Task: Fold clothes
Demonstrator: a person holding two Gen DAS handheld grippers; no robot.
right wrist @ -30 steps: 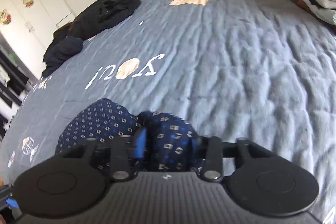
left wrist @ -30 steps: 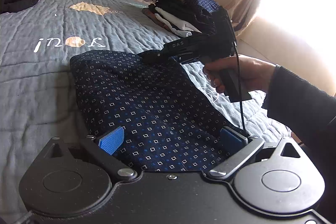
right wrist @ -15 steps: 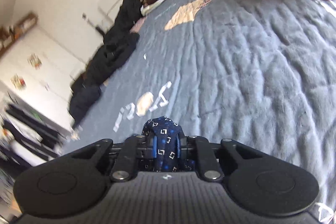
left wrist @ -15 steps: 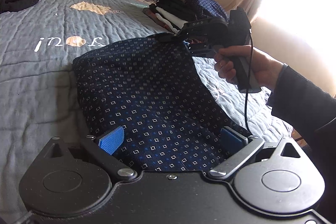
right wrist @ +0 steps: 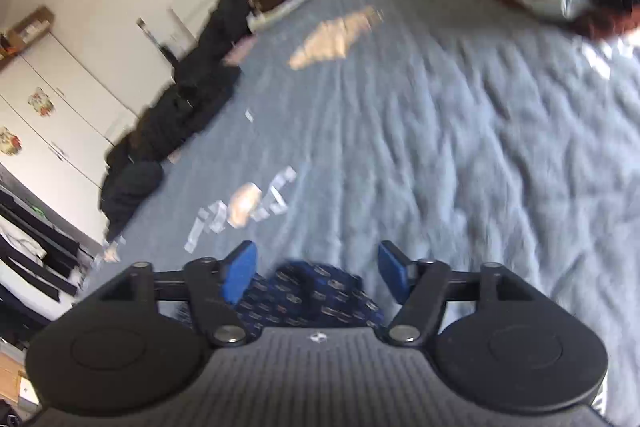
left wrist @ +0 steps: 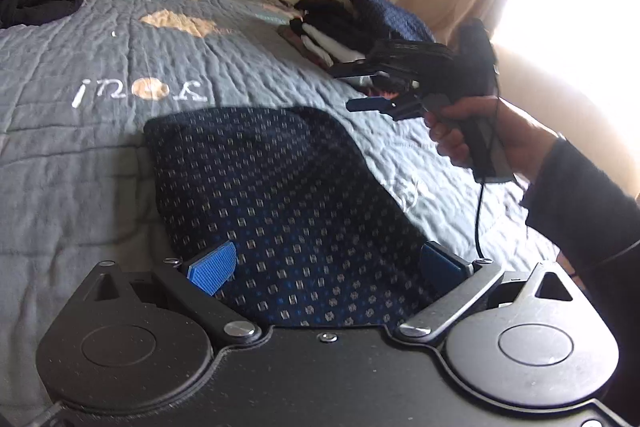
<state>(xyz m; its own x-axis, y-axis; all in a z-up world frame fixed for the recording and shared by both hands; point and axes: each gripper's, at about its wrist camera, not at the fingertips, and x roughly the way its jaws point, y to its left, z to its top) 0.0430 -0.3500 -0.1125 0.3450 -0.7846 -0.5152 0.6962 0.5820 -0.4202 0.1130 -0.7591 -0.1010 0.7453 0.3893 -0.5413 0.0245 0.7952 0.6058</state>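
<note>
Bedroom, grey quilted bed (left wrist: 100, 155). Right hand-held gripper (right wrist: 316, 267) opening, raised over the bed; patterned cloth (left wrist: 288, 211) beneath its pads, seemingly released (view blurred). Left hand-held gripper (left wrist: 328, 263) wide open, cloth lying flat between its pads. Folded piles (left wrist: 344, 35) beyond.

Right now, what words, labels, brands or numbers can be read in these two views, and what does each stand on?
"you!", white letters with a tan "o", upside down in the left view: on the grey bedspread.
The same lettering in the right view: too blurred to read.
Stickers on the white wardrobe: pictures only, too small to tell.
Nothing else reads.
</note>
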